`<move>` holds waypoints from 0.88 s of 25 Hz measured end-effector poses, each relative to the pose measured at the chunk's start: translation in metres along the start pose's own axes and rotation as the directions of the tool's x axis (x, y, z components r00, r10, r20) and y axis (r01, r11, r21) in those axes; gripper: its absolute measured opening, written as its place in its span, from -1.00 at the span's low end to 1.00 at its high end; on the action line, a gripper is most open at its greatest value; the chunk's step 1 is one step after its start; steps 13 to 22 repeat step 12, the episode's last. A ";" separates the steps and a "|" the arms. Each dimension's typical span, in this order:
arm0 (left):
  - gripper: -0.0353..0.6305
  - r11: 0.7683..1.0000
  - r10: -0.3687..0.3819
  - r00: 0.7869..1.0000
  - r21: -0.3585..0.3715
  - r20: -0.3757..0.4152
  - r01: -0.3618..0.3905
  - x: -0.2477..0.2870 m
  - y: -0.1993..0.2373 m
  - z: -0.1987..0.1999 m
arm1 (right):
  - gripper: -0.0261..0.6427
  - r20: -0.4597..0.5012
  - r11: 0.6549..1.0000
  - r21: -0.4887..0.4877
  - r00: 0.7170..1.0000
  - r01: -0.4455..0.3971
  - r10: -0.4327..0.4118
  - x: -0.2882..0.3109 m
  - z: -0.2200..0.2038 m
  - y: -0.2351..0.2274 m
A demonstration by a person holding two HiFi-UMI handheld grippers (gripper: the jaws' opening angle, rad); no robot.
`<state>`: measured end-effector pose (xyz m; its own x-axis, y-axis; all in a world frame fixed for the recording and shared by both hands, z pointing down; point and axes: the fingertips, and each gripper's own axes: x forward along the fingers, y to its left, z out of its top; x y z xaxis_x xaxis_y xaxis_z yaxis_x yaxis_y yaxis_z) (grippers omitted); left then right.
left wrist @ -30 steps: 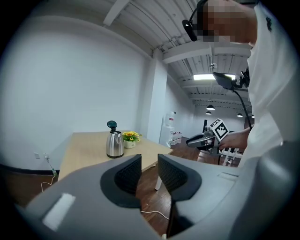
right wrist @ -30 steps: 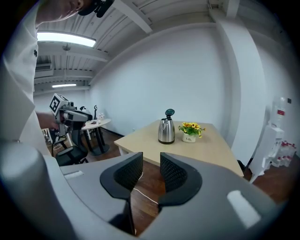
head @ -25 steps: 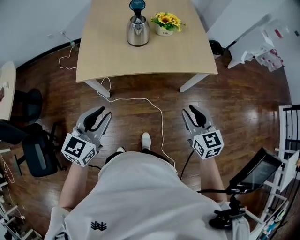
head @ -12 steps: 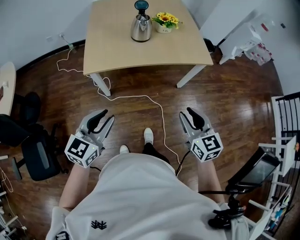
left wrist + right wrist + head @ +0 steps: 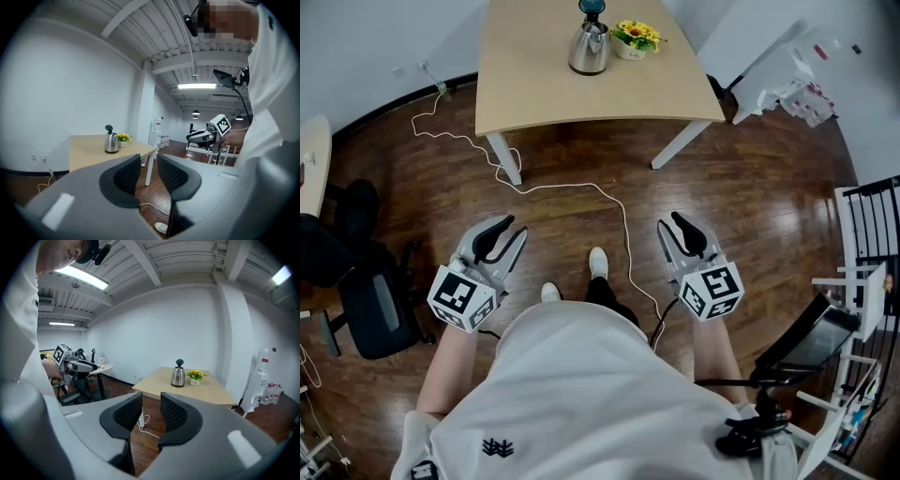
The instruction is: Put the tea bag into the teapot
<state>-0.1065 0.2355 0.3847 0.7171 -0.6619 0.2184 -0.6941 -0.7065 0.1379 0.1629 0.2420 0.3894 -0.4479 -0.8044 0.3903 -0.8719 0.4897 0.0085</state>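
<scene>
Left gripper [image 5: 149,159]: released; its two black ribbed jaws stand a little apart, and nothing is between them.
Right gripper [image 5: 151,400]: the jaws are closing at this moment, but a gap shows between them with nothing in it; it grasps nothing.
Left marker cube [image 5: 461,300]: sits at the back end of the left gripper, close to the person's arm.
Right marker cube [image 5: 712,292]: sits in the same way at the back end of the right gripper.
Place of the grippers: they are held side by side and well apart from each other, low in front of the body and above the floor [image 5: 750,206]. Both point toward the table.
Person: wears a white shirt [image 5: 591,394]. In the head view one light shoe [image 5: 596,262] shows between the two grippers.
Cable [image 5: 609,202]: white and thin; it lies in curves on the dark wooden floor, from near the left table leg toward the feet.
Table [image 5: 581,98]: light wood with white legs, ahead of the person and well apart from both grippers.
Teapot [image 5: 590,47]: steel body with a dark lid; it stands upright on the far part of the table, and no gripper touches it.
Flower pot [image 5: 636,37]: small, with yellow flowers, just beside the teapot on its right in the head view.
Chair [image 5: 366,300]: a black office chair on the floor, to the left of the left gripper.
Screen [image 5: 811,342]: black, on a stand, to the right of the right gripper.
</scene>
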 end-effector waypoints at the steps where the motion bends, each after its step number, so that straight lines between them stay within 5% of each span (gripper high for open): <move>1: -0.61 1.000 -0.004 1.000 0.003 0.001 0.004 -0.003 -0.001 -0.002 | -0.56 0.001 1.000 -0.002 1.000 0.002 -0.002 -0.001 0.001 0.003; 22: -0.61 1.000 -0.022 1.000 -0.003 0.008 0.022 -0.025 -0.004 -0.013 | -0.58 0.003 1.000 -0.012 1.000 0.025 -0.025 -0.006 -0.004 0.025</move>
